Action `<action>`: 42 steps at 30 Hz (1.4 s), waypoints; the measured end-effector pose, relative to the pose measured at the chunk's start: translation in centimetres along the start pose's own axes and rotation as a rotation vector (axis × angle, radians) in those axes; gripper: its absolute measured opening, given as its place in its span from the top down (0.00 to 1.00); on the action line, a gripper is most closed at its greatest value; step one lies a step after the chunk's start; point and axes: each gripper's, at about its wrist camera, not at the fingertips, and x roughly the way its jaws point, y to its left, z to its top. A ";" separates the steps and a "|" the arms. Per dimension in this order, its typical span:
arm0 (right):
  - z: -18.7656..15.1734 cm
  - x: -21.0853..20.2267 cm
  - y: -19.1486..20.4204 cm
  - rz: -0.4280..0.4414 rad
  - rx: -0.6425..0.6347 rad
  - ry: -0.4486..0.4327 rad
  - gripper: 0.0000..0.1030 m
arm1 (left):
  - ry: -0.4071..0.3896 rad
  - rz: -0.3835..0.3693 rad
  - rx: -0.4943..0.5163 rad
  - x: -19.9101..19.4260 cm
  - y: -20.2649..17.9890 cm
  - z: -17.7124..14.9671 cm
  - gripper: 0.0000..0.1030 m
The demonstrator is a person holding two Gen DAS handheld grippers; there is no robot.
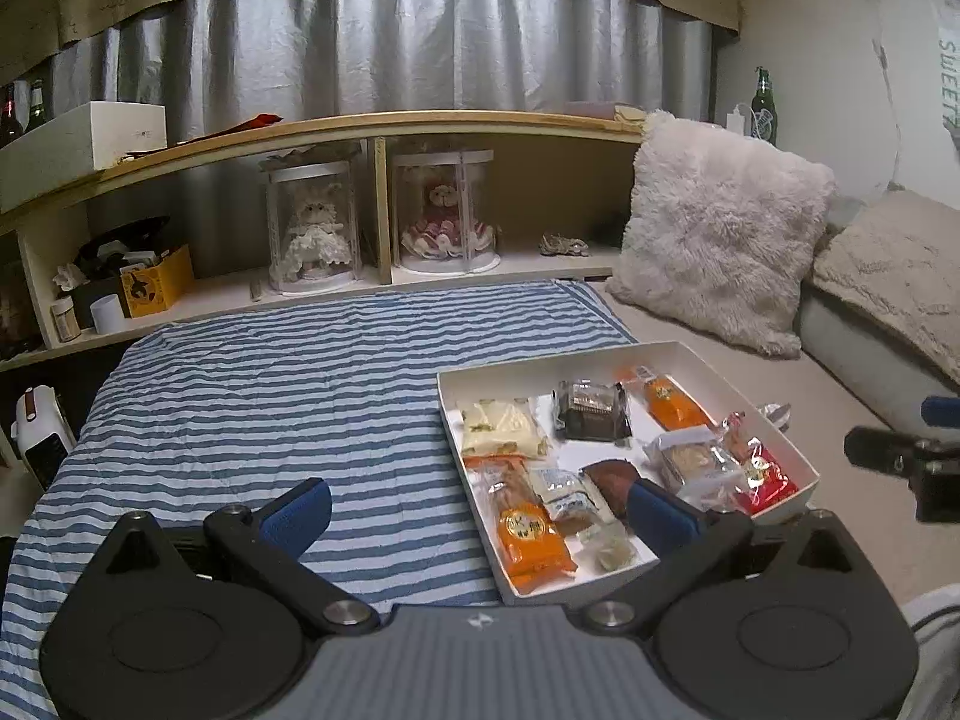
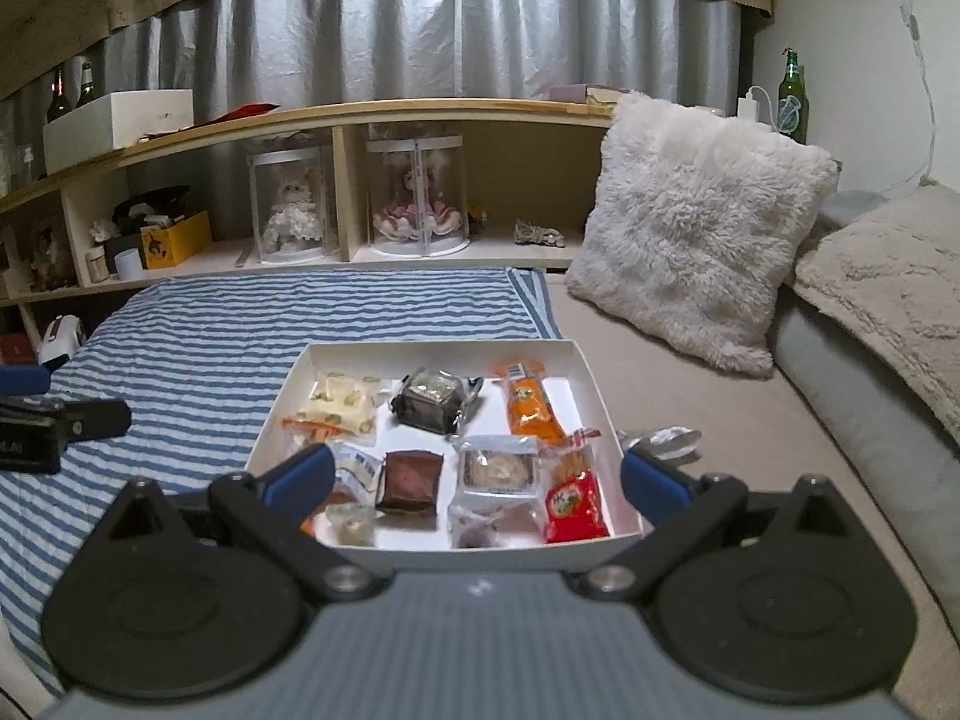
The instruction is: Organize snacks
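White cardboard box point(image 2: 591, 375) is set on the bed, partly on the striped blanket point(image 2: 210, 330), and wrapped snacks point(image 2: 528, 405) are laid inside it. Both the left gripper point(image 1: 480, 510) and the right gripper point(image 2: 477, 480) are held wide open, with nothing between the fingers point(image 2: 303, 474).

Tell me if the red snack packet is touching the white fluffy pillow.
Apart. The right wrist view shows the red snack packet inside the white box, with bare beige bedding between that box and the white fluffy pillow.
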 end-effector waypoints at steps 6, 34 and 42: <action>-0.3 0.0 -0.2 0.001 0.002 -0.021 0.01 | -0.011 -0.001 0.000 -0.1 -0.1 -0.4 0.00; -0.7 0.6 0.0 -0.011 -0.032 -0.014 0.01 | -0.015 -0.012 -0.013 -0.3 -0.1 -0.6 0.00; -0.7 0.7 -0.1 -0.009 -0.034 -0.016 0.01 | -0.016 -0.012 -0.014 -0.3 -0.1 -0.7 0.00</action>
